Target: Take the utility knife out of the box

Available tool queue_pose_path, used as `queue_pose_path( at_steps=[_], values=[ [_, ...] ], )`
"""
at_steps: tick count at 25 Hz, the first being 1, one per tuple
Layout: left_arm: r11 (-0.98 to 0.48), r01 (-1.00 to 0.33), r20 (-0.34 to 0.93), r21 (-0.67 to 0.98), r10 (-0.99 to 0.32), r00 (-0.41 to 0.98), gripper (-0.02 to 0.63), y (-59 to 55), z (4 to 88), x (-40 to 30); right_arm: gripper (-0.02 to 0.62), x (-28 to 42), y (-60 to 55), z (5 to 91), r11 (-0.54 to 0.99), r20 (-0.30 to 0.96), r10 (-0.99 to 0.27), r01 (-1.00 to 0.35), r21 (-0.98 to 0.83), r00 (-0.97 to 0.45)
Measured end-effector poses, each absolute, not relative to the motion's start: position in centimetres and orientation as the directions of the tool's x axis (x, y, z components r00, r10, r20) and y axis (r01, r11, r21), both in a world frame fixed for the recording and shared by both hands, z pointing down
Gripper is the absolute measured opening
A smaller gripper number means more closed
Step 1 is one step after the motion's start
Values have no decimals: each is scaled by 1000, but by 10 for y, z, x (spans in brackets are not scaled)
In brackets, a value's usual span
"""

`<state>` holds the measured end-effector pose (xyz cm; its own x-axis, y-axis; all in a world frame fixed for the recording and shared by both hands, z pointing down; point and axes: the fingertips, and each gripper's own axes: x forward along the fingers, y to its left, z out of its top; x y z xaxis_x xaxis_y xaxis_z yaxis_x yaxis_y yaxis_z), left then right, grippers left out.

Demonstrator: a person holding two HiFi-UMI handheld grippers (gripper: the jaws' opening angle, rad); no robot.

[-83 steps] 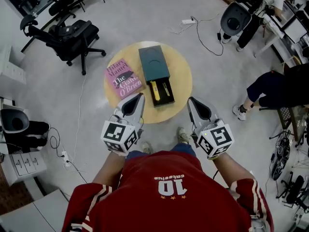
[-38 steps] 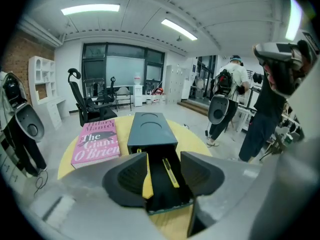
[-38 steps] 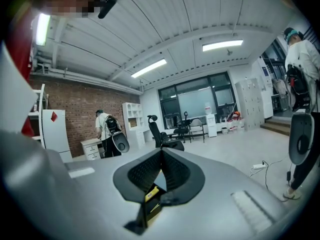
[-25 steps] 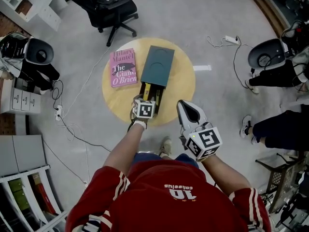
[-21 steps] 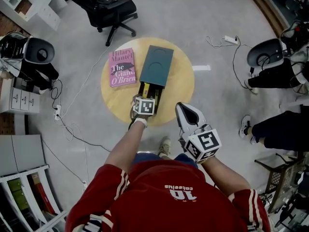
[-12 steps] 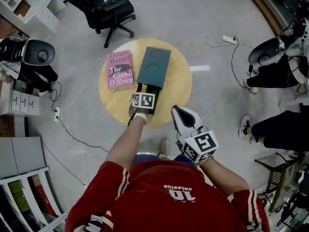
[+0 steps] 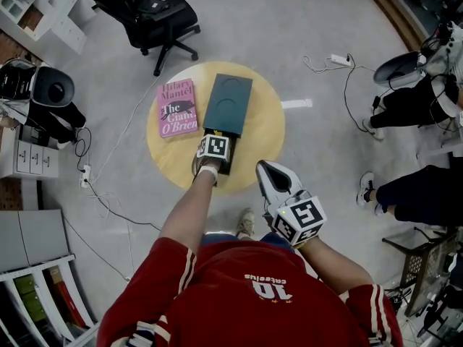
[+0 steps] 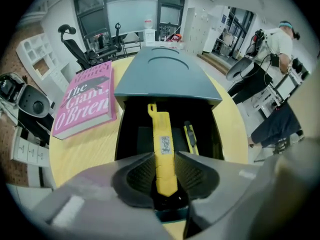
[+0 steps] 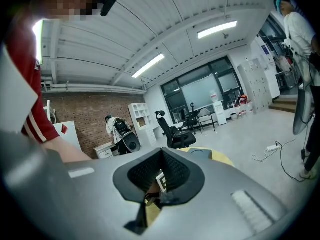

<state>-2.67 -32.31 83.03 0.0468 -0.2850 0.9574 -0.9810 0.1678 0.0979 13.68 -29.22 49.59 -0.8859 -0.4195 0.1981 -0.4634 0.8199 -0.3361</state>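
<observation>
A dark teal box lies on the round wooden table with its black drawer pulled out toward me. In the drawer lie a long yellow utility knife and a slimmer yellow knife to its right. My left gripper points steeply down into the drawer. Its jaws are closing, and the pads touch both sides of the long knife's near end. In the head view the left gripper covers the drawer. My right gripper hangs shut and empty off the table's near edge.
A pink book lies on the table left of the box. A black office chair stands beyond the table. A power strip with cable lies on the floor at the right, near seated people.
My left gripper has sunk lower over the open drawer. The right gripper has stayed where it was.
</observation>
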Motion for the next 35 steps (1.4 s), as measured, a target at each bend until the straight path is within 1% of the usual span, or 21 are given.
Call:
queue_pose_path(
  at_steps=[1,5,16,23,29,32,35],
  values=[
    [173,-979,957,107,-285,55,129,-324,830,-28,-8,136,-293,496,819,199,-421,-465,-337,-885],
    [168,-976,953,137,-291,83,127,-323,826,-26,-8,135,-295,494,818,198,-420,-464,-339,-886],
    [160,-943,891,291,-405,206,127,-316,788,-18,-8,132,-300,488,810,188,-445,-483,-333,-876],
    [137,-918,871,371,-394,293,127,-292,776,-16,-8,127,-297,481,772,183,-492,-524,-359,-851],
    [69,-912,844,405,-412,344,127,-288,754,-10,-8,119,-291,478,755,186,-517,-548,-360,-835],
    [27,-908,816,417,-450,362,127,-287,734,-10,-8,114,-285,476,751,188,-526,-556,-355,-830],
    [-33,-898,763,438,-514,391,127,-287,708,-11,-8,108,-278,473,746,187,-535,-565,-353,-824]
  ],
)
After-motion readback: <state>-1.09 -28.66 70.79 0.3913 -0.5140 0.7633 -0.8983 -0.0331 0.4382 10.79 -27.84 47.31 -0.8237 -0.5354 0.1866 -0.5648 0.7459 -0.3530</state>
